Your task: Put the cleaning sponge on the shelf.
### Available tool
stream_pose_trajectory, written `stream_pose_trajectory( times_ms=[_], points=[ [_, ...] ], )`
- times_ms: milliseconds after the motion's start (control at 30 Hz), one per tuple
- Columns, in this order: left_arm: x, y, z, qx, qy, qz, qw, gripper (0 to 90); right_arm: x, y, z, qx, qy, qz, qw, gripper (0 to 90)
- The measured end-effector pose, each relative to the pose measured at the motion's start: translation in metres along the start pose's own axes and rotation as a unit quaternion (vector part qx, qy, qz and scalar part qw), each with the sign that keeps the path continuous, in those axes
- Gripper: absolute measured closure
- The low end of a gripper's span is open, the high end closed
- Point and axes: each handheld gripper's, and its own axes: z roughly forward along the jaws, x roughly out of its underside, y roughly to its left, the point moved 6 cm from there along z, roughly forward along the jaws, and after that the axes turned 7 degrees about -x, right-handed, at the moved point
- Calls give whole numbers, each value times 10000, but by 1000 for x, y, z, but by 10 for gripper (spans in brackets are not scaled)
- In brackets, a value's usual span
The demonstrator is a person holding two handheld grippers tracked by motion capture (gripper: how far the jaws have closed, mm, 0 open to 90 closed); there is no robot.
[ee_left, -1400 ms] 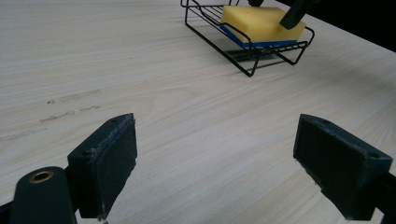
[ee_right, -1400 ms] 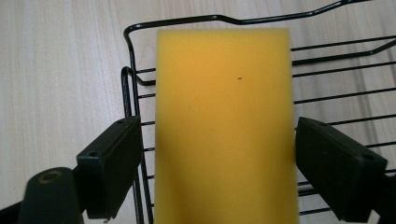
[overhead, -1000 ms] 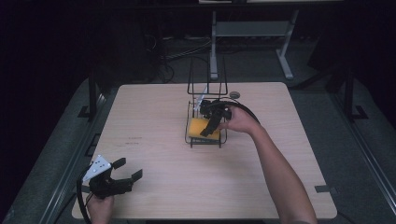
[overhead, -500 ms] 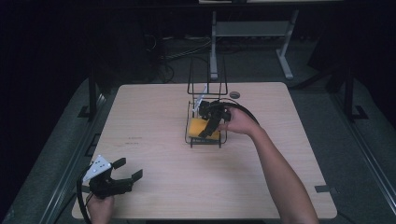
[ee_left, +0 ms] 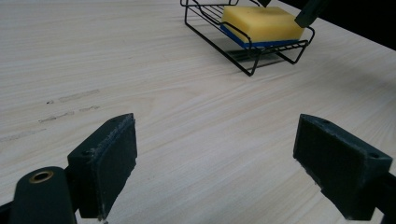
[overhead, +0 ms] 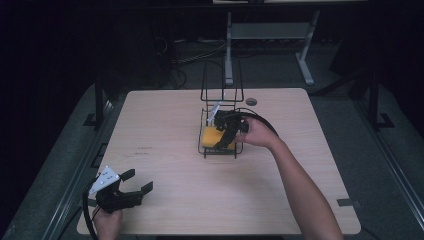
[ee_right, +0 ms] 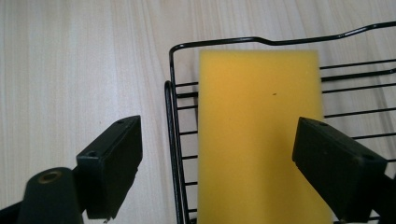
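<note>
High view: a pale wooden worktop (overhead: 165, 125) carries a black wire rack (overhead: 220, 125) just past its centre, toward 12 o'clock. A yellow sponge (overhead: 212, 136) lies flat in the rack's low tray. The right gripper (overhead: 227, 134) hangs directly over the sponge, held by the right hand (overhead: 257, 134), which reaches in from 4 o'clock. The left gripper (overhead: 135, 182) rests at the worktop's near left corner, about 7 o'clock, well apart from the rack, so the right one is plainly the nearer.

Left gripper view: the jaws stand wide open over bare worktop. The rack (ee_left: 243, 46) and sponge (ee_left: 261, 22) sit far off at 1 o'clock, the sponge showing a blue underside.

Right gripper view: the camera looks straight down on the sponge (ee_right: 259, 140). Its long axis runs from 12 to 6 o'clock, along the line of the jaws. The jaws are wide open and hold nothing. The left jaw sits outside the rack's (ee_right: 175, 140) wire rim, at 8 o'clock from the sponge; the right jaw overlaps the sponge's right edge. My judgement: the gripper sits off-centre toward 9 o'clock, and a grasp would need a shift toward 3 o'clock.
</note>
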Motion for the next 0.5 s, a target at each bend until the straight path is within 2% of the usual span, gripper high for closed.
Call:
stream_pose_trajectory(
  times_ms=[167, 500],
  points=[
    [0, 0, 0, 6, -2, -1, 10000, 128, -1, 4, 1, -13, 48, -46, 10000, 157],
    [0, 0, 0, 3, -1, 14, 10000, 128, -2, 12, 2, -91, -139, -55, 9998, 158]
  ],
)
